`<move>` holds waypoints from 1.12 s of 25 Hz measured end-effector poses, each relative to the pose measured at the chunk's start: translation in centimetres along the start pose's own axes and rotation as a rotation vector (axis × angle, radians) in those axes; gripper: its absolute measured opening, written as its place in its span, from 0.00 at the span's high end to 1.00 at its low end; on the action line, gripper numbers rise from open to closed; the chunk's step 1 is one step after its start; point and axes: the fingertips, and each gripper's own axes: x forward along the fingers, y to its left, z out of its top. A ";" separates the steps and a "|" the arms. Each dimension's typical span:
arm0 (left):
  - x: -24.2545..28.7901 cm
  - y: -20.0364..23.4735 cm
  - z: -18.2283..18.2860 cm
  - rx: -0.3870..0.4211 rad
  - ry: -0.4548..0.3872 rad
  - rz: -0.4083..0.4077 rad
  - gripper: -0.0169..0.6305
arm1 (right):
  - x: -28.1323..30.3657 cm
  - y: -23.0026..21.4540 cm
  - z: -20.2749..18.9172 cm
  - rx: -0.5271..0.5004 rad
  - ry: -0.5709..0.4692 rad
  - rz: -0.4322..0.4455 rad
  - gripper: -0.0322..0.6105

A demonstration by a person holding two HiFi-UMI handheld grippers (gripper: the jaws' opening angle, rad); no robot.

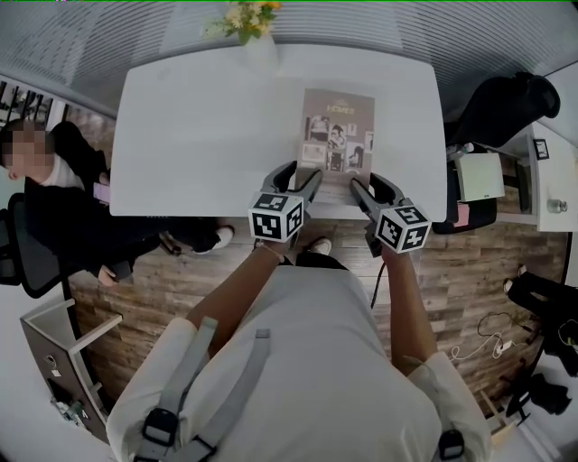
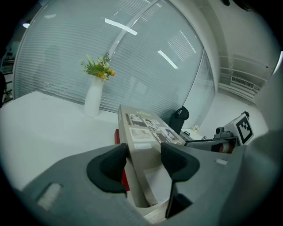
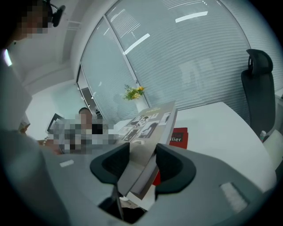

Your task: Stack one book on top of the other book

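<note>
A grey-brown book [image 1: 336,128] with photos on its cover hangs over the white table [image 1: 199,135], its near end at the table's front edge. My left gripper [image 1: 302,183] is shut on its near left corner and my right gripper [image 1: 363,191] on its near right corner. In the left gripper view the book [image 2: 143,128] runs away between the pads [image 2: 120,164] of that gripper [image 2: 144,161]. Below it lies a red book [image 2: 117,136]. In the right gripper view the grey-brown book [image 3: 148,128] sits tilted in the gripper [image 3: 142,165], with the red book [image 3: 179,137] under it. The head view hides the red book.
A white vase of flowers [image 1: 248,23] stands at the table's far edge. A person [image 1: 54,194] sits to the left of the table. A black office chair [image 1: 501,104] and a side cabinet [image 1: 542,185] stand to the right.
</note>
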 end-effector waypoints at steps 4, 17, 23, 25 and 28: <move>2.9 -0.3 -1.8 -0.024 0.032 0.016 0.59 | 0.7 -3.2 -1.0 -0.013 0.036 0.015 0.66; 6.8 1.2 -5.0 -0.011 0.087 0.064 0.59 | 3.5 -7.2 -4.4 0.038 0.082 0.043 0.66; 7.7 1.5 -6.2 -0.006 0.110 0.072 0.59 | 4.3 -8.2 -5.5 0.046 0.108 0.059 0.66; 7.9 1.6 -6.3 0.001 0.114 0.075 0.59 | 4.5 -8.5 -5.6 0.044 0.114 0.059 0.66; 8.2 1.8 -6.7 0.022 0.127 0.072 0.59 | 4.8 -8.7 -6.1 0.046 0.128 0.056 0.67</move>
